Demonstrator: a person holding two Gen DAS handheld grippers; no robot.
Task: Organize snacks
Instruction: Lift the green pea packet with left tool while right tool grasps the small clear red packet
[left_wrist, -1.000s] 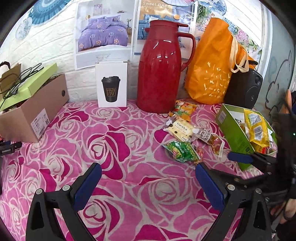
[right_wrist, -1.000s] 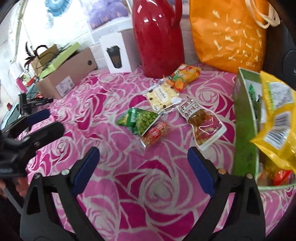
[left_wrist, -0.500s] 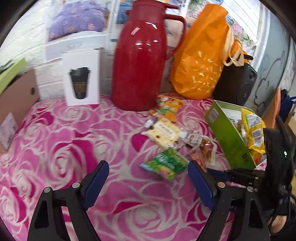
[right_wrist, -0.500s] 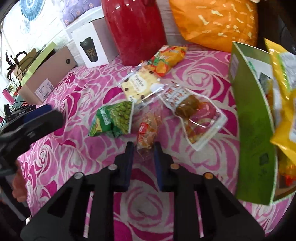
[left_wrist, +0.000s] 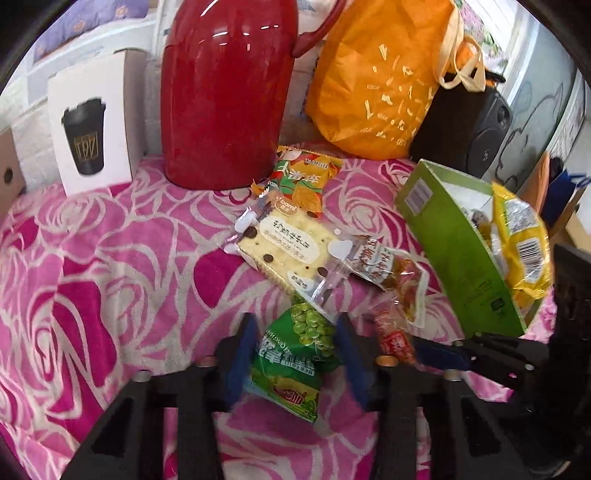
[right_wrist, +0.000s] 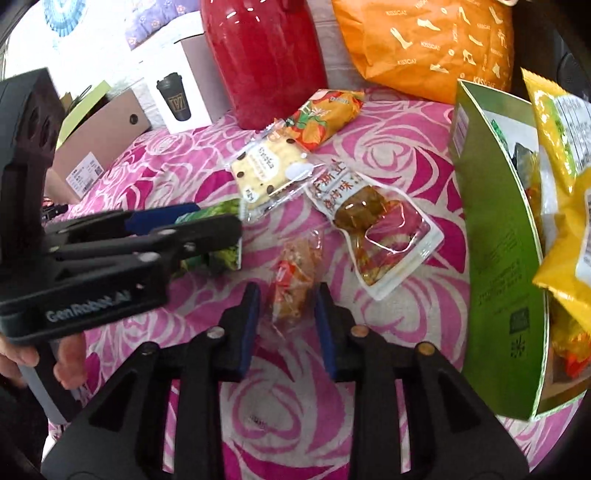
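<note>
Two snacks are being taken at once, one per hand, which suits the job of clearing loose packets off the rose-patterned desk (left_wrist: 110, 280) into the green box (left_wrist: 458, 258) at the right. The left hand-held gripper (left_wrist: 295, 354) straddles the green pea packet (left_wrist: 295, 354), which lies flat on the cloth; its jaws are closing with the packet between them, and the pads look to be just meeting its edges without yet squeezing it. The right hand-held gripper (right_wrist: 286, 317) is clenched on the small red-and-orange snack packet (right_wrist: 293, 284), its crinkled wrapper pinched between the blue pads. Both tools point steeply down, probably because the packets are thin and lie flat. The cracker packet (left_wrist: 284, 247), the orange packet (left_wrist: 303, 181) and the clear pouch (right_wrist: 373, 225) remain loose on the desk near the red jug (left_wrist: 225, 96). The green box stands open-topped beside them with yellow bags (right_wrist: 561, 147) already inside, close enough for a short carry.
</note>
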